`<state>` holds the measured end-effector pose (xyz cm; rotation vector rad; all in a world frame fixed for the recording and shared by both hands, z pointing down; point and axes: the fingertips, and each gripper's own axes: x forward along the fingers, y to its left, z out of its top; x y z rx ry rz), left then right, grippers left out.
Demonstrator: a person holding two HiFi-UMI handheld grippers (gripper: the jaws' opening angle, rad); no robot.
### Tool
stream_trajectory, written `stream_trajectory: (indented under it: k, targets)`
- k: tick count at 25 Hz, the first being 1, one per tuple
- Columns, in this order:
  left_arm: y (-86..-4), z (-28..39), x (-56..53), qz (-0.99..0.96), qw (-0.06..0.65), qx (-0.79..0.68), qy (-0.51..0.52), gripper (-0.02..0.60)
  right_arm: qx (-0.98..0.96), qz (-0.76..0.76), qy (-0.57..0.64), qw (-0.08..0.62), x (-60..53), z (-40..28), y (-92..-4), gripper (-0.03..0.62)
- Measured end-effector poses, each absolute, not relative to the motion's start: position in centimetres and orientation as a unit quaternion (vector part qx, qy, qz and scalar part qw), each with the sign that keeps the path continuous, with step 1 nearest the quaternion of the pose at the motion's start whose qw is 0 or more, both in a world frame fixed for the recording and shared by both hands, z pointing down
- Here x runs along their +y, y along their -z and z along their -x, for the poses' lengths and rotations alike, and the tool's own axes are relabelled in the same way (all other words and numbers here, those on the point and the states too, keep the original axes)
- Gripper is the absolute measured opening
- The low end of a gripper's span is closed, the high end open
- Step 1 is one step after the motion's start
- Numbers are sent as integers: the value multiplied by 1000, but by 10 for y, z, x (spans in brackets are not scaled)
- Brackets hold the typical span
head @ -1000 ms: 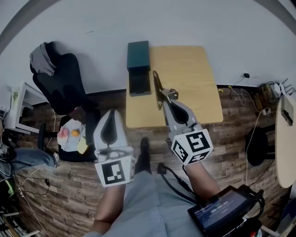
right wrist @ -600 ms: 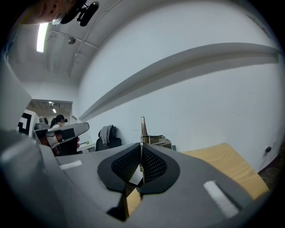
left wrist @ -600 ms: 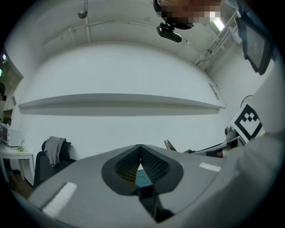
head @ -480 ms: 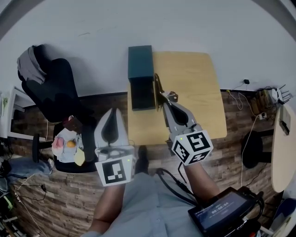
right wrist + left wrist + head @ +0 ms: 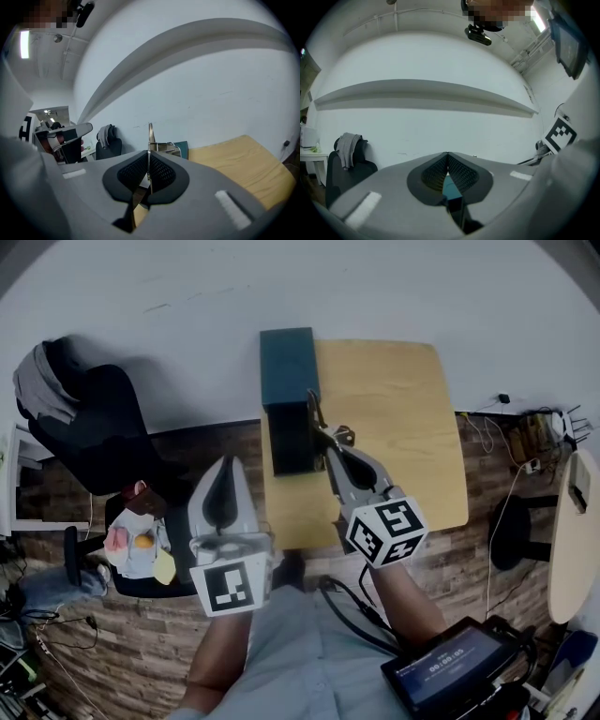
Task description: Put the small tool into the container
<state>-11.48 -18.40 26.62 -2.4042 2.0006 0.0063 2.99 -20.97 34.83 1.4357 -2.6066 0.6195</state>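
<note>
A teal container stands at the left edge of the wooden table, its dark open compartment facing me. My right gripper is shut on the small metal tool; the tool's thin tip reaches over the open compartment's right side. In the right gripper view the tool stands up as a narrow blade from the closed jaws, with the container just behind it. My left gripper hangs left of the table, over the floor, shut with nothing in it. The container shows through the slit below its jaws.
A black chair with a grey garment stands at the left, and a seat with colourful items is below it. At lower right a tablet-like device with cables sits close to me. A black stool and a pale round table are at the right.
Both grippers have moved forward toward the table. The tool's tip has gone from beside the container to over its open compartment. The left gripper stays shut and empty.
</note>
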Motion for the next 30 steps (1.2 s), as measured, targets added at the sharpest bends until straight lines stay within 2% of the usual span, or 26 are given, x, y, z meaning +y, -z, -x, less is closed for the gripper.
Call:
stream_trajectory:
  k: [7, 15, 30]
  targets:
    - [-296, 121, -213, 775, -22, 631, 11, 11, -843, -471, -244, 84, -232, -21, -388, 5]
    - [-333, 134, -252, 776, -49, 628, 32, 12, -809, -468, -343, 99, -264, -14, -452, 5]
    - [-346, 149, -258, 767, -68, 637, 43, 11, -768, -454, -433, 129, -262, -13, -498, 5]
